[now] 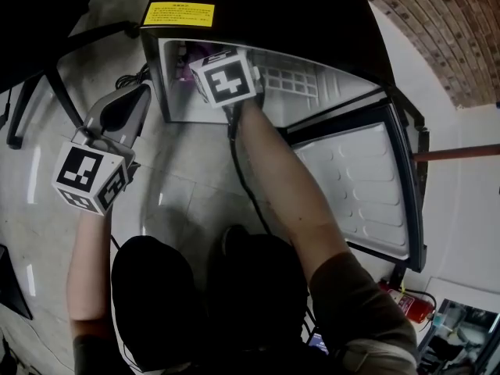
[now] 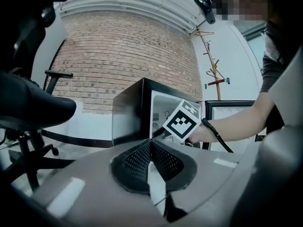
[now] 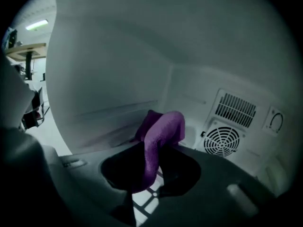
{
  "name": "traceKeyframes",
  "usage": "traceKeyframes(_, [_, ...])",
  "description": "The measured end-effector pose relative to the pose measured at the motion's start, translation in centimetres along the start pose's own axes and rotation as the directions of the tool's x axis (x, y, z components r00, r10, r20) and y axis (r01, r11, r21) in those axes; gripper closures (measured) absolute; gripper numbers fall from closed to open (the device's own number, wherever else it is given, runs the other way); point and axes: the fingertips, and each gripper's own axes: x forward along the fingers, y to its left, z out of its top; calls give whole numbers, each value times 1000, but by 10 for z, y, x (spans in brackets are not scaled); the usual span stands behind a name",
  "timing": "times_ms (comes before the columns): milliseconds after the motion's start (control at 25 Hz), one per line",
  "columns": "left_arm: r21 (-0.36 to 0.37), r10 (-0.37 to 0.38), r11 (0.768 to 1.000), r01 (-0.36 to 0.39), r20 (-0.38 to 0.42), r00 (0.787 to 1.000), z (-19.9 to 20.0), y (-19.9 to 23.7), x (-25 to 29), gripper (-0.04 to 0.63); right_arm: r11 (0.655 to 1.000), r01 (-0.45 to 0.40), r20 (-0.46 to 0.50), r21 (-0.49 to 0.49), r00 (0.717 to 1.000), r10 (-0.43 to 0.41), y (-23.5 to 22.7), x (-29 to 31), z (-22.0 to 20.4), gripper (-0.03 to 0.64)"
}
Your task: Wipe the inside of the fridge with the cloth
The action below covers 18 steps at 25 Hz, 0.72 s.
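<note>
right gripper clamped on purple cloth, deep inside fridge near far-wall fan grille; door open to the right; left gripper outside, left of fridge, fingers together, empty

Around the room
A black office chair stands before the brick wall; a red fire extinguisher sits low.
</note>
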Motion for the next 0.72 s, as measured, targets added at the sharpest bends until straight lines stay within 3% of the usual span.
traceKeyframes(200, [-6,-40,999,40,-19,999,-6,-18,12,578,997,71,-65,22,995,-69,-39,-17,-28,540])
traceKeyframes(400, [-14,-128,992,127,-17,992,-9,-48,32,578,983,167,-134,79,979,-155,-90,-41,-60,540])
traceKeyframes(720, [-13,-189,982,189,-10,982,-6,-79,54,578,915,379,-246,142,908,-338,-156,-86,-106,540])
